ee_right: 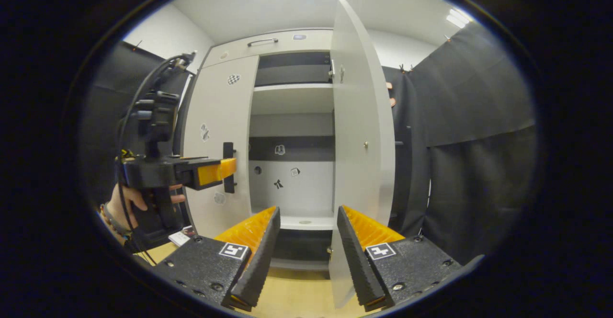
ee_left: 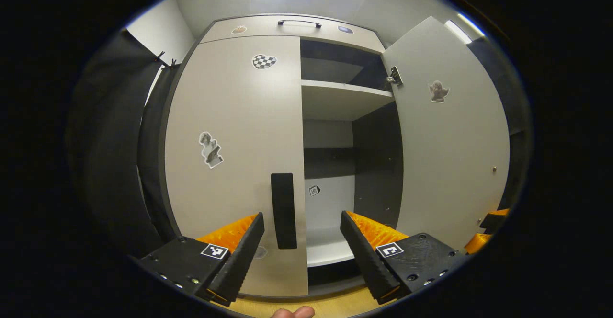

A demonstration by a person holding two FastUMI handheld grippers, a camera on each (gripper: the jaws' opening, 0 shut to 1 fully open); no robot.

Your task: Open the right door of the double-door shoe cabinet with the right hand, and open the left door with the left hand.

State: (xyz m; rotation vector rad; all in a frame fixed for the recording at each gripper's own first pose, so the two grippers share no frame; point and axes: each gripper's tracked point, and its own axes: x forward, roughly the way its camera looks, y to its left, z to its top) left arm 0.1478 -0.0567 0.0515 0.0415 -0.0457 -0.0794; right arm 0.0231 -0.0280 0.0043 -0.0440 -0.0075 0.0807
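Both grippers are wide open, holding nothing: left gripper (ee_left: 302, 234) faces the closed left door's handle (ee_left: 283, 210) (not touching); right gripper (ee_right: 309, 227) faces the opened right door (ee_right: 361, 131).

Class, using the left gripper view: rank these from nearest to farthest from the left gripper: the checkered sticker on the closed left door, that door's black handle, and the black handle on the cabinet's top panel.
1. Black door handle, just ahead of the left gripper, between its fingers.
2. Checkered sticker, high on the closed left door.
3. Top panel handle, above both doors.
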